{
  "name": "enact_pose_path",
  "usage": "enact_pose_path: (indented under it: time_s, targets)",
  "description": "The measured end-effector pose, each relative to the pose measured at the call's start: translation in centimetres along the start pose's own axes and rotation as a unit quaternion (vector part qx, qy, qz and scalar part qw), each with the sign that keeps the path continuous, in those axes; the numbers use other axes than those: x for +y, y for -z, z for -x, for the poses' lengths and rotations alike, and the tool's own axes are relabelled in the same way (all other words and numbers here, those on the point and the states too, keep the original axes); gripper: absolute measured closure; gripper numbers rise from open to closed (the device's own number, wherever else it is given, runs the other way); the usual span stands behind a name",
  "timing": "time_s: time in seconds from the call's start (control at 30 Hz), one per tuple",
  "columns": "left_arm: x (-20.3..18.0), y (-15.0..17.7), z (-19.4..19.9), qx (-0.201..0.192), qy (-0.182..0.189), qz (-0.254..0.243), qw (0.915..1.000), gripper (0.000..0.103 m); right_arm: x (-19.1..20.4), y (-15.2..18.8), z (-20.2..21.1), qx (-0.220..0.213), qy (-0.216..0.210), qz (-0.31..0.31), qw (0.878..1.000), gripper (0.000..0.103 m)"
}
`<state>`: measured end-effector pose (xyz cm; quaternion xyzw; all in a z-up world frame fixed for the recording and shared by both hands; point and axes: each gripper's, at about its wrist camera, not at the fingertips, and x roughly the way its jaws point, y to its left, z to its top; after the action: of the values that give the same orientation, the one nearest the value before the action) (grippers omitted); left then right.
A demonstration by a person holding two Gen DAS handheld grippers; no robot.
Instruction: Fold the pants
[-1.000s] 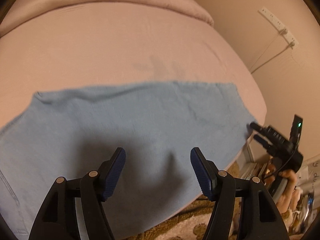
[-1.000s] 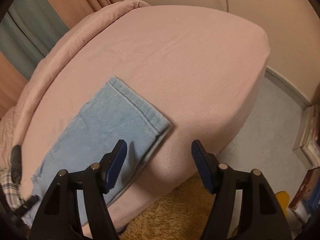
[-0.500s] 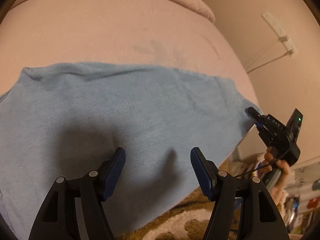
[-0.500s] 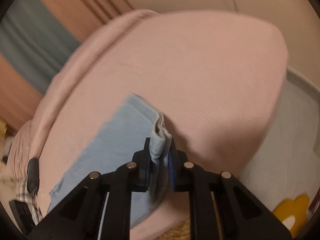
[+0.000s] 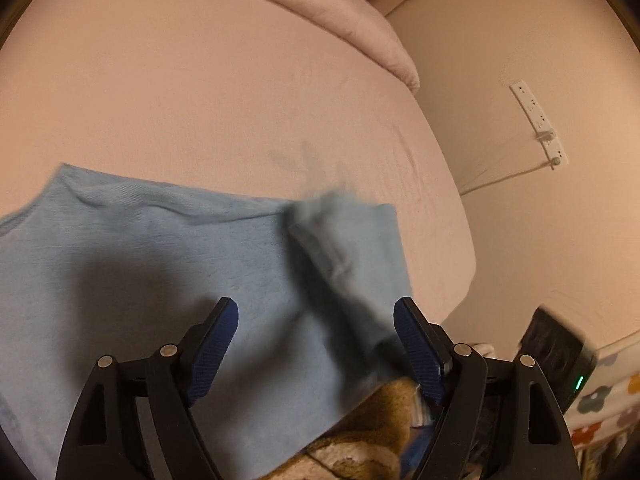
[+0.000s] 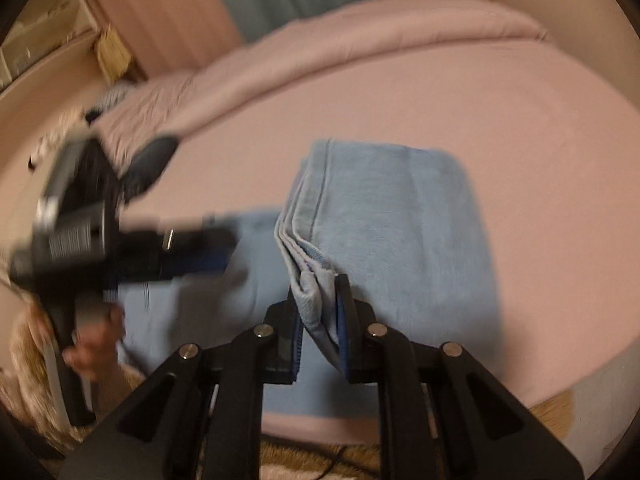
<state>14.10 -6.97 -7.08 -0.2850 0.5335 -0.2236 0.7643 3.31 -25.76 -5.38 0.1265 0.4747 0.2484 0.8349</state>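
Light blue pants are spread on the pink-sheeted bed, near its front edge. One end of the pants is lifted off the bed and doubled back over the flat part; in the left wrist view this lifted end is seen blurred, above the rest of the fabric.

Right gripper: jaws clenched on the layered hem of the pants, several cloth edges seen stacked between the pads.

Left gripper: jaws released and just widened further, held above the flat fabric near the bed's front edge; no cloth is pinched. In the right wrist view it is seen blurred over the pants, held by a hand at the bed's front edge.

A brown rug is seen below the bed's front edge.
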Motion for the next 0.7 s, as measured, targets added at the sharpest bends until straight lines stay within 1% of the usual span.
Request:
enact_pose_path:
  time_s: [0.07, 0.1, 0.17, 0.2, 0.23, 0.27, 0.3, 0.37, 0.43, 0.47, 0.5, 0.57, 0.63, 0.67, 0.7]
  targets:
    - [0.2, -0.2, -0.8, 0.012, -0.001, 0.009, 0.9999, 0.024, 0.6, 1.0, -1.3, 0.024, -0.005, 0.008, 1.0, 0.088]
    - [0.3, -0.4, -1.6, 0.017, -0.004, 0.016, 0.9997, 0.024, 0.6, 1.2, -1.4, 0.027, -0.003, 0.01, 1.0, 0.088]
    - [0.2, -0.6, -2.5, 0.02, 0.007, 0.024, 0.9995, 0.024, 0.5, 1.5, -1.4, 0.029, -0.004, 0.009, 1.0, 0.088]
    - [0.2, -0.5, -3.1, 0.029, 0.019, 0.029, 0.999, 0.027, 0.7, 1.7, -1.3, 0.028, -0.006, 0.007, 1.0, 0.088]
    - [0.2, -0.6, -3.4, 0.033, 0.024, 0.031, 0.9987, 0.046, 0.8, 1.8, -1.2, 0.027, -0.007, 0.008, 1.0, 0.088]
    - [0.0, -0.5, -3.6, 0.035, 0.021, 0.028, 0.9988, 0.062, 1.0, 1.8, -1.0, 0.026, -0.006, 0.014, 1.0, 0.088]
    - [-0.3, -0.5, -3.7, 0.037, 0.007, 0.014, 0.9992, 0.095, 1.2, 1.7, -0.9, 0.025, -0.004, 0.02, 0.999, 0.088]
    - [-1.0, -0.2, -3.0, 0.026, -0.02, -0.013, 0.9994, 0.096, 1.7, 1.8, -0.7, 0.029, 0.003, 0.026, 0.999, 0.088]
    - [-1.8, 0.1, -1.3, 0.005, -0.038, -0.035, 0.9986, 0.097, 2.5, 1.6, -0.9, 0.031, 0.001, 0.03, 0.999, 0.088]
    - [-2.0, 0.2, -0.2, -0.006, -0.046, -0.044, 0.998, 0.097, 3.2, 1.7, -0.7, 0.03, -0.006, 0.033, 0.999, 0.087]
    - [-2.2, 0.4, 1.2, -0.02, -0.051, -0.054, 0.997, 0.097, 3.8, 1.6, -0.5, 0.027, -0.015, 0.039, 0.999, 0.085]
    - [-2.3, 0.8, 3.0, -0.034, -0.064, -0.068, 0.995, 0.097, 4.6, 1.3, -0.2, 0.028, -0.041, 0.037, 0.998, 0.083]
    - [-1.6, 1.2, 4.7, -0.042, -0.082, -0.073, 0.9931, 0.097, 5.3, 1.0, 0.0, 0.038, -0.065, 0.029, 0.997, 0.066]
    - [-1.1, 1.5, 5.2, -0.041, -0.089, -0.073, 0.9926, 0.097, 5.6, 1.0, 0.0, 0.039, -0.066, 0.032, 0.997, 0.064]
    - [-0.5, 1.7, 5.3, -0.041, -0.096, -0.073, 0.9919, 0.097, 5.9, 1.0, 0.2, 0.038, -0.065, 0.038, 0.996, 0.06]
